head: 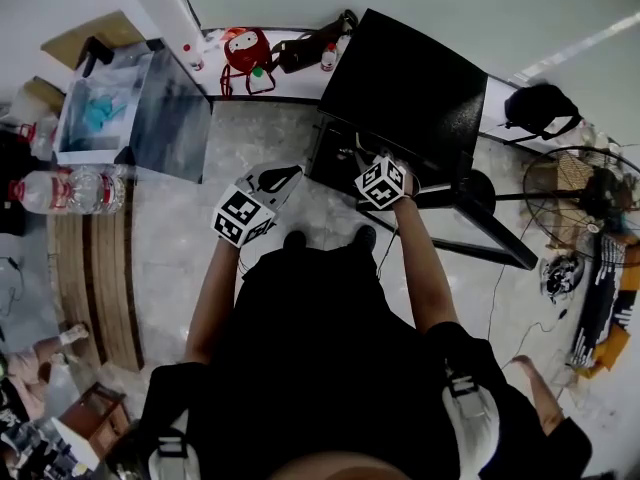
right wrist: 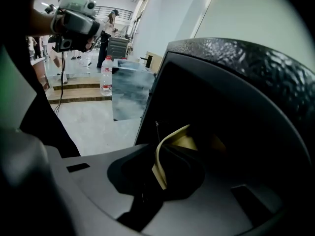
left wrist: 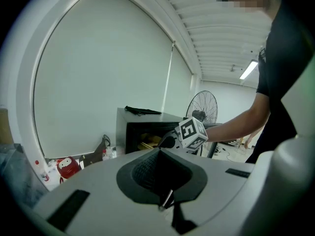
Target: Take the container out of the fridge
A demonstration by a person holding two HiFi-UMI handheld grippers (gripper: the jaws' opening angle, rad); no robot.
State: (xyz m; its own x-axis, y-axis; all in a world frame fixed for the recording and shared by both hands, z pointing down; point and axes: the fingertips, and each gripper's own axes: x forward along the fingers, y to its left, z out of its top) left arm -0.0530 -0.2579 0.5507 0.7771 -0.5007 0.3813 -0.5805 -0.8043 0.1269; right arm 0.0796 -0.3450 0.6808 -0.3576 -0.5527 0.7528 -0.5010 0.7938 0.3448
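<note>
A small black fridge (head: 405, 78) stands open in front of me on the floor. My right gripper (right wrist: 157, 168) reaches into its dark inside, and the thin rim of a pale yellow container (right wrist: 174, 136) sits bent between its jaws, pinched there. In the head view only that gripper's marker cube (head: 382, 182) shows at the fridge mouth. The left gripper (head: 278, 180) hovers a little left of the opening, jaws together with nothing in them. From the left gripper view the fridge (left wrist: 142, 119) shows yellow contents (left wrist: 147, 142) inside.
The fridge door (head: 480, 230) swings out to the right. A standing fan (head: 570, 183) is at the far right. A glass-sided box (head: 150, 108) and a water bottle (head: 70, 190) lie to the left by wooden steps (head: 95, 278). A red bag (head: 245, 53) rests against the wall.
</note>
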